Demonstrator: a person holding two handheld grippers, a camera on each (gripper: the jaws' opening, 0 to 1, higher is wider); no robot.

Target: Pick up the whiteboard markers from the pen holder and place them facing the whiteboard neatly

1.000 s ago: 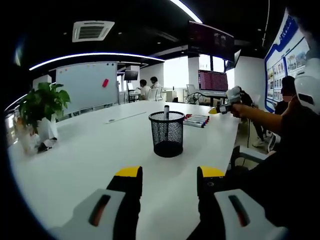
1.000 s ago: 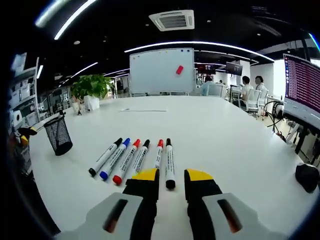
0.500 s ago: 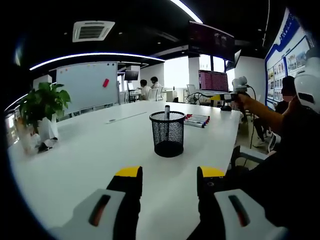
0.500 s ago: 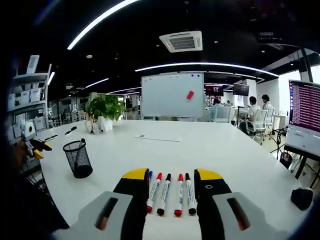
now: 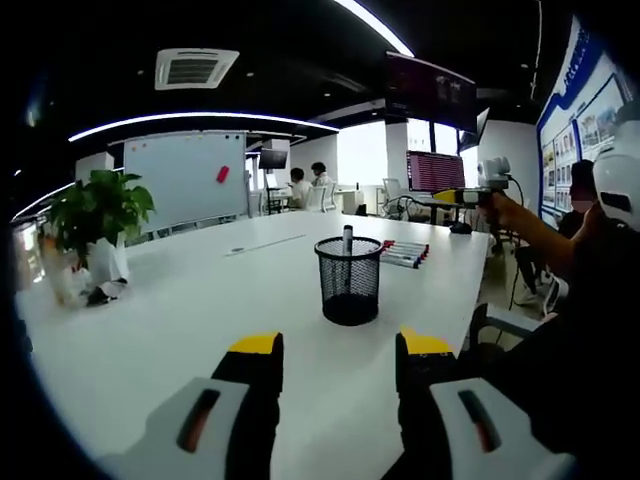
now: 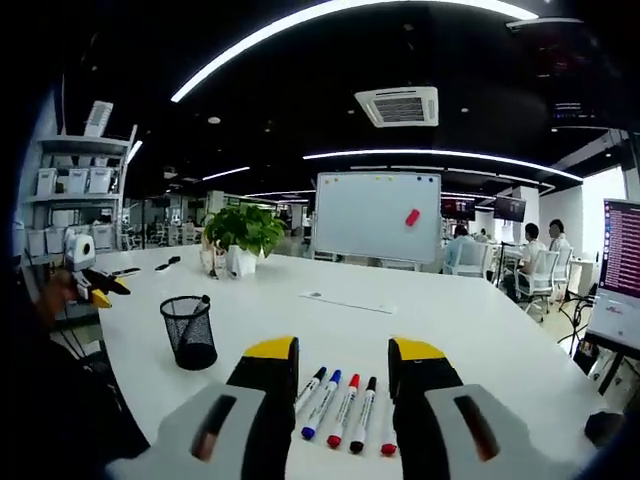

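**A:** The whiteboard marker (image 5: pixel 347 239) that is left stands upright in the pen holder (image 5: pixel 350 280), its tip rising above the mesh rim. The holder sits on the white table (image 5: pixel 170 310), straight ahead of my left gripper (image 5: pixel 339 345) and a little to the right of its centre line. So the long axis of the marker is vertical, across the line of my approach.

**B:** And the ones already laid down?

**A:** The row of markers (image 6: pixel 342 409) lies flat on the table below my right gripper (image 6: pixel 343 350), side by side, their long axes pointing roughly toward the whiteboard (image 6: pixel 376 216) at the far end of the table. From the right gripper view the holder (image 6: pixel 190 331) is off to the left, apart from the row.

**B:** Which gripper is nearer to the holder?

**A:** I judge the left one, because the holder is directly before it. The right gripper (image 5: pixel 478 190) is raised in the air beyond the holder, on the side of the row.

**B:** The jaws?

**A:** Both pairs stand apart with a wide gap, and nothing is between them.
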